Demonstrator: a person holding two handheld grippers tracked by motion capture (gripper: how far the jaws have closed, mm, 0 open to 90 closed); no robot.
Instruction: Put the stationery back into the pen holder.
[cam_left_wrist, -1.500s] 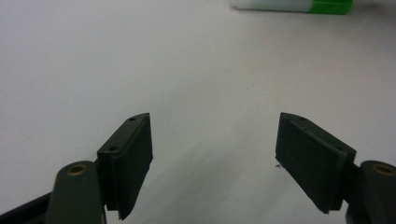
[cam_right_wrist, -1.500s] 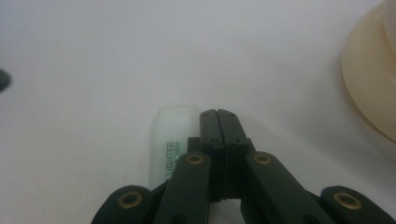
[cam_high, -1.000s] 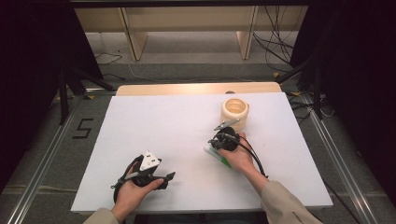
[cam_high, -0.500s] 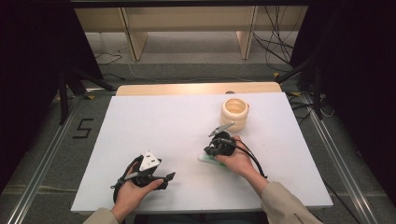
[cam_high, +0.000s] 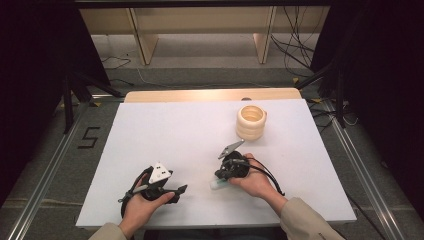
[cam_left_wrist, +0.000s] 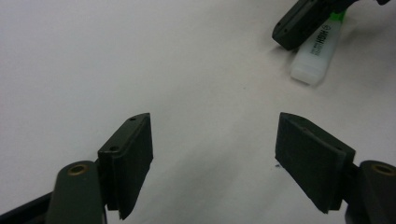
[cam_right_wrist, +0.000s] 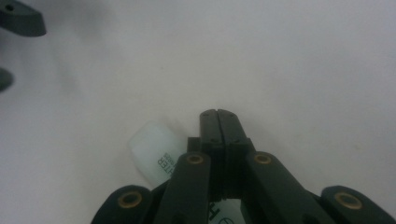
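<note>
Left claw (cam_high: 172, 192): held in the left hand (cam_high: 137, 210) at the near left of the desk (cam_high: 175, 130), low over the white surface. In the left gripper view its two black jaws are seen spread wide, with nothing but bare desk between them.

Right claw (cam_high: 222, 175): held in the right hand (cam_high: 257, 182) at the near centre-right of the desk, to the right of the left claw and apart from it. In the right gripper view (cam_right_wrist: 218, 123) the jaws are seen pressed together, pad against pad, with nothing visibly pinched between the tips.

Highlighter (cam_high: 218, 184): a pale, translucent-capped marker with a green body and dark printed lettering, laid flat on the desk directly beneath the right claw. In the right gripper view (cam_right_wrist: 156, 154) its capped end is seen jutting out to the left of the closed jaws, under them rather than between them. In the left gripper view (cam_left_wrist: 317, 53) it is seen at the far right, its green end tucked under the other claw's dark jaw. Whether the jaw touches it cannot be told.

Ring stack (cam_high: 251, 121): a cream-coloured, ribbed, hollow cylindrical object, stood upright at the far right of the desk, well beyond the right claw.

Floor beyond the desk: pale wooden shelf legs (cam_high: 142, 35) and loose dark cables (cam_high: 295, 45) are seen.
</note>
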